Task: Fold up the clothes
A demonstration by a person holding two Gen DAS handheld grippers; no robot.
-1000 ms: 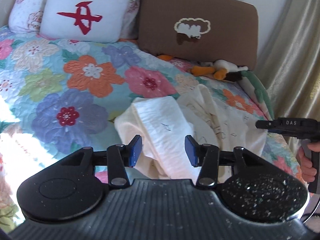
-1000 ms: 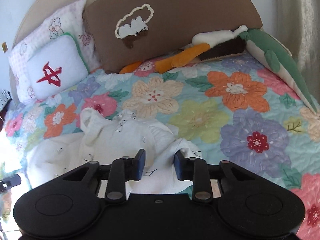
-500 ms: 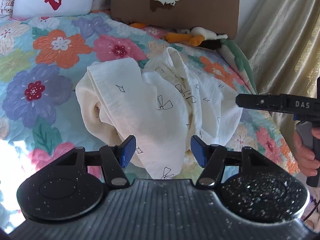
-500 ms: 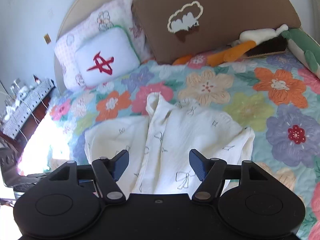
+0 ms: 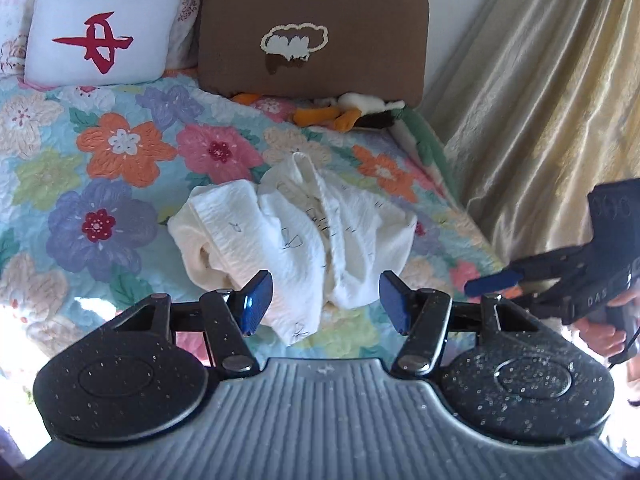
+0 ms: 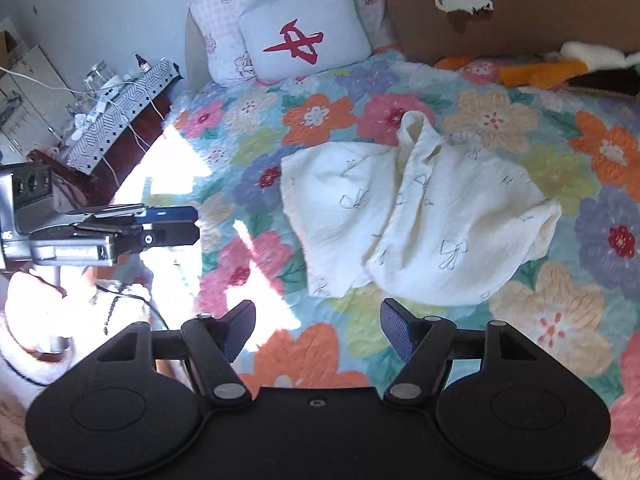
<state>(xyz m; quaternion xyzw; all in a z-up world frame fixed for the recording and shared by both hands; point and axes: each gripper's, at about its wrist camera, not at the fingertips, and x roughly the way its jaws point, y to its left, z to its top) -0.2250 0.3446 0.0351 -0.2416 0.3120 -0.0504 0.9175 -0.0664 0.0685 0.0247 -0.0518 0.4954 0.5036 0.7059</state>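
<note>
A cream garment [image 5: 296, 240] printed with small bows lies crumpled on the floral quilt [image 5: 104, 224]. In the left wrist view my left gripper [image 5: 326, 306] hangs open just short of the garment's near edge, with nothing between its blue pads. My right gripper [image 5: 492, 280] comes in from the right there, held by a hand, clear of the cloth. In the right wrist view the garment [image 6: 420, 220] spreads wider, with a collar ridge down its middle. My right gripper [image 6: 318, 330] stands open over the quilt [image 6: 560, 312], short of the cloth. My left gripper [image 6: 188, 224] shows at the left.
A white pillow with a red sign [image 5: 100, 42] and a brown cushion [image 5: 316, 40] lean at the head of the bed. An orange and white plush toy [image 5: 348, 114] lies below the cushion. A gold curtain [image 5: 540, 92] hangs on the right. A cluttered side table [image 6: 116, 96] stands left of the bed.
Both grippers have opened wider and drawn back from the garment. The cloth, which filled the space between the fingers a second ago, now lies loose on the quilt.
</note>
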